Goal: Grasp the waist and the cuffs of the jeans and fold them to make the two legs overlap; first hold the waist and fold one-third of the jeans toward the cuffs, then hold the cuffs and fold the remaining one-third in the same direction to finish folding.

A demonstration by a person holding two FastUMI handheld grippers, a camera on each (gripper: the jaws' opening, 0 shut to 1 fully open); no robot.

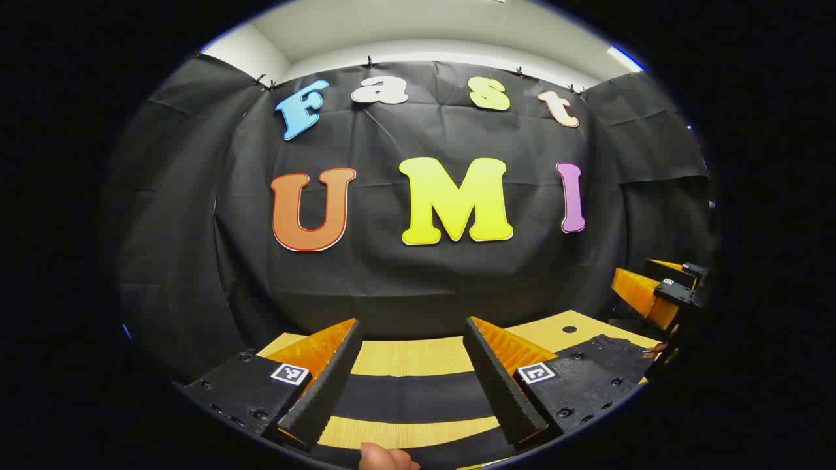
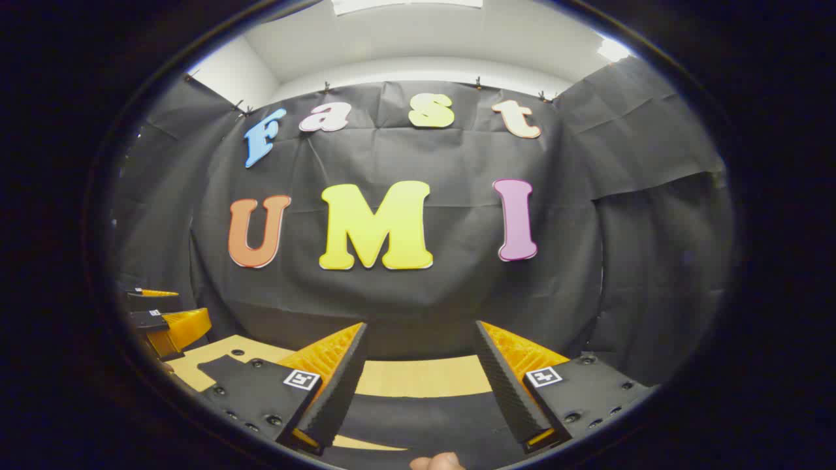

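Black jeans (image 1: 411, 395) lie flat on the wooden table (image 1: 411, 356). In the left gripper view, two dark bands of the jeans cross below my fingers, and the waist end (image 1: 610, 356) lies at the right. My left gripper (image 1: 413, 323) hovers open above the fabric and holds nothing. In the right gripper view, the jeans (image 2: 424, 418) spread under my right gripper (image 2: 421, 324), which is open and holds nothing. The right gripper (image 1: 632, 269) also appears at the far right of the left gripper view. The left gripper (image 2: 192, 305) appears at the far left of the right gripper view.
Black cloth walls close the booth just behind the table's far edge. A small round hole (image 1: 569, 329) sits in the tabletop near the waist. A thumb (image 1: 385, 457) shows at the bottom of the left gripper view, and another thumb (image 2: 437, 462) shows in the right gripper view.
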